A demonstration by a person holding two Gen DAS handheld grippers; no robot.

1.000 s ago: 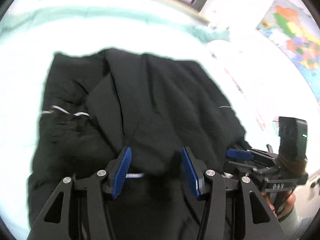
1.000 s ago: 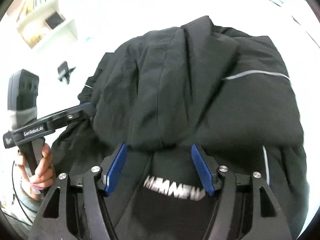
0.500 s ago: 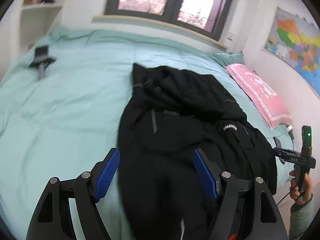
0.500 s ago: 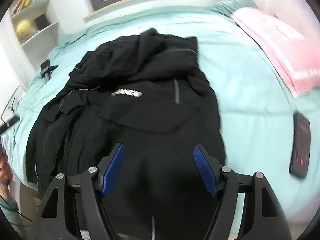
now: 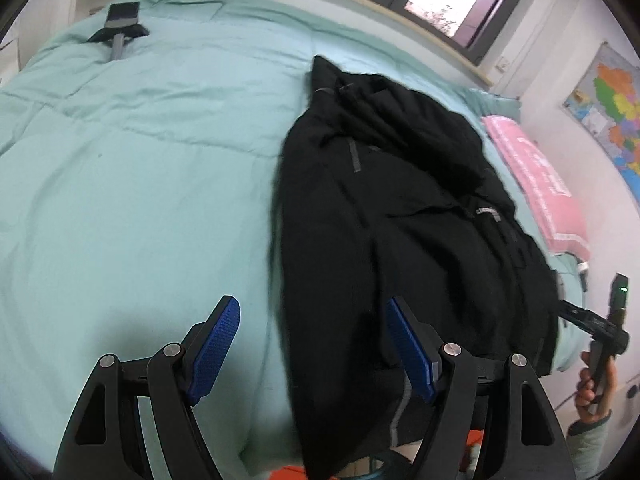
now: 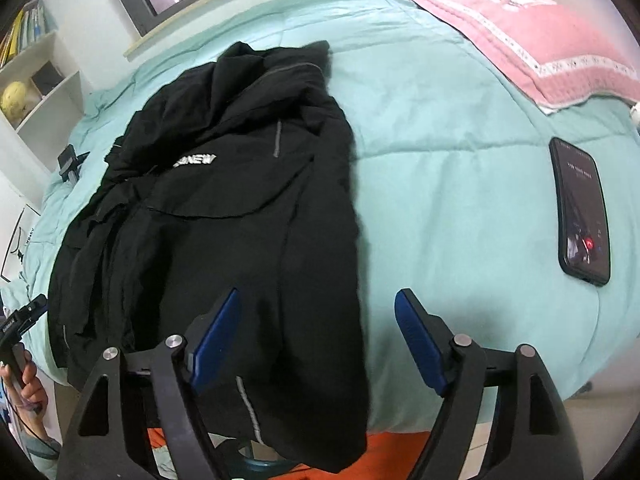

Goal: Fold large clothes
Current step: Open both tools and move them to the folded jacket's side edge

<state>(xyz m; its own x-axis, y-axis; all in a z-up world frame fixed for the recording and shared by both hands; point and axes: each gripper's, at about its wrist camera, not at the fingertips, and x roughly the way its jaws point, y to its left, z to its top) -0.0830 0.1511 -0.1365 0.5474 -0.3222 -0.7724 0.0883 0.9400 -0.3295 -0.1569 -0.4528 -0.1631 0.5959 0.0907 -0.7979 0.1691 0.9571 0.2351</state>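
A black jacket (image 5: 400, 200) lies lengthwise on the mint bed cover (image 5: 140, 180), its hem hanging over the near edge. My left gripper (image 5: 312, 312) hovers open over the jacket's left edge, the blue pads clear of the fabric. In the right wrist view the same jacket (image 6: 240, 200) shows white lettering on the chest. My right gripper (image 6: 319, 300) hangs over its right edge with jaws opening; cloth lies below them but no pad presses on it. A hand holds each gripper, the right gripper (image 5: 592, 324) being seen from the left wrist view.
A pink pillow (image 6: 520, 28) lies at the far right of the bed cover (image 6: 440, 160). A dark phone (image 6: 580, 208) rests to the right of the jacket. A small black and grey device (image 5: 118, 32) sits at the far left. White shelves (image 6: 40, 80) stand beyond it. Something orange (image 6: 384, 456) lies on the floor.
Both grippers have pulled back from close over the bunched jacket to the bed's near edge. Their jaws have widened. The jacket now lies stretched out along the bed.
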